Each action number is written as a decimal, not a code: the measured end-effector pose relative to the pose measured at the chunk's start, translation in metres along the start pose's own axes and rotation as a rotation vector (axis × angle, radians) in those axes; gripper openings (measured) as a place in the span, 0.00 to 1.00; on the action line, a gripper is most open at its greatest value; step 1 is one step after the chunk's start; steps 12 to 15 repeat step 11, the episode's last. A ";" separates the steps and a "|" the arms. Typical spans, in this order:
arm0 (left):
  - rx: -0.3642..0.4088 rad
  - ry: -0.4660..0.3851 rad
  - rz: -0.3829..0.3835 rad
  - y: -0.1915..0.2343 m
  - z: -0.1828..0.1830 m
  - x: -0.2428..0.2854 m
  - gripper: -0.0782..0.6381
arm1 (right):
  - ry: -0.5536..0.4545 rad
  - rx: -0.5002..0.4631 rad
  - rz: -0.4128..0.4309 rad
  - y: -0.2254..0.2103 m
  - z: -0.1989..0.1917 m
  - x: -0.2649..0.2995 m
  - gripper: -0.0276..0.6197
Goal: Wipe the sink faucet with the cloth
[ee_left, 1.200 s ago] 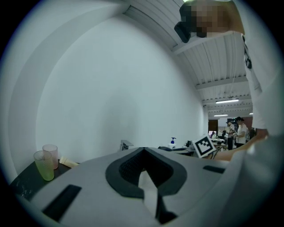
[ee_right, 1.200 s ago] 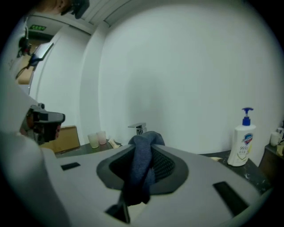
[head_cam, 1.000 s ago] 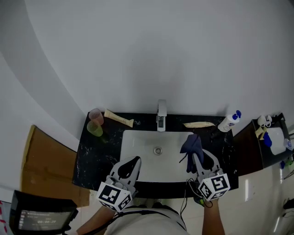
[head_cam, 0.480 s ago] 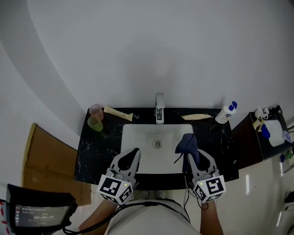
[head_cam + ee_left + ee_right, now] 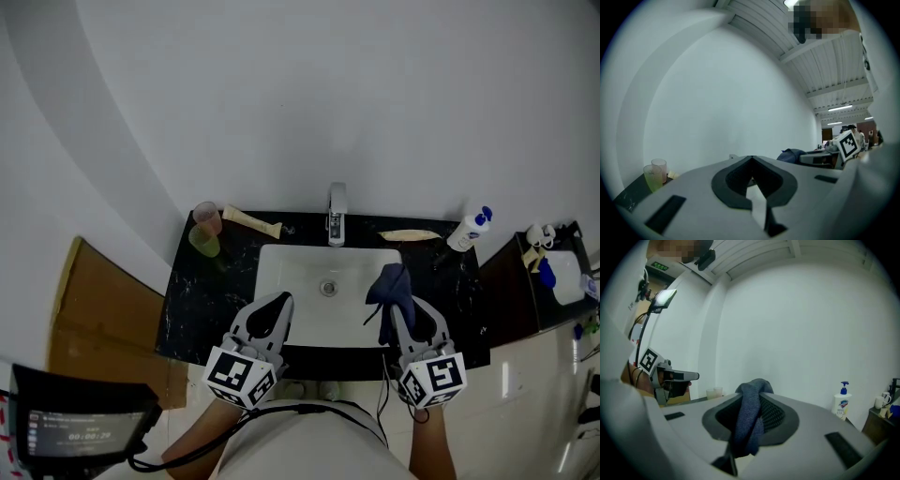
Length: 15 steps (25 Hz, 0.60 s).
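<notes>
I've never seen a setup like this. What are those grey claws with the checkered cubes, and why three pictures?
There is no robot: a person holds a hand-held gripper, a two-jaw tool, in each hand; the cubes belong to them. One picture is from a camera on the person's head, looking down at a white sink in a black counter. The others are from cameras riding on each gripper, looking along its jaws. Two cups, a pump bottle and the faucet stand on the counter. The right hand-held gripper clamps a dark blue cloth; the left hand-held gripper is closed and empty.
</notes>
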<state>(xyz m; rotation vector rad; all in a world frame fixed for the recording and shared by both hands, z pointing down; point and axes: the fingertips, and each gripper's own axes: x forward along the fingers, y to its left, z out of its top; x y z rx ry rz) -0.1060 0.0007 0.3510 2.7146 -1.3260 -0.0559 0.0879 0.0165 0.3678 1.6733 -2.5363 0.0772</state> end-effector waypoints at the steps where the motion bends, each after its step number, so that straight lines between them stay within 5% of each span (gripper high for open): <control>1: 0.000 0.000 0.001 0.000 0.000 0.000 0.11 | 0.001 -0.002 0.004 0.001 0.002 0.001 0.18; 15: -0.003 0.007 0.000 -0.006 -0.001 -0.003 0.10 | 0.016 -0.009 0.029 0.007 0.003 -0.003 0.18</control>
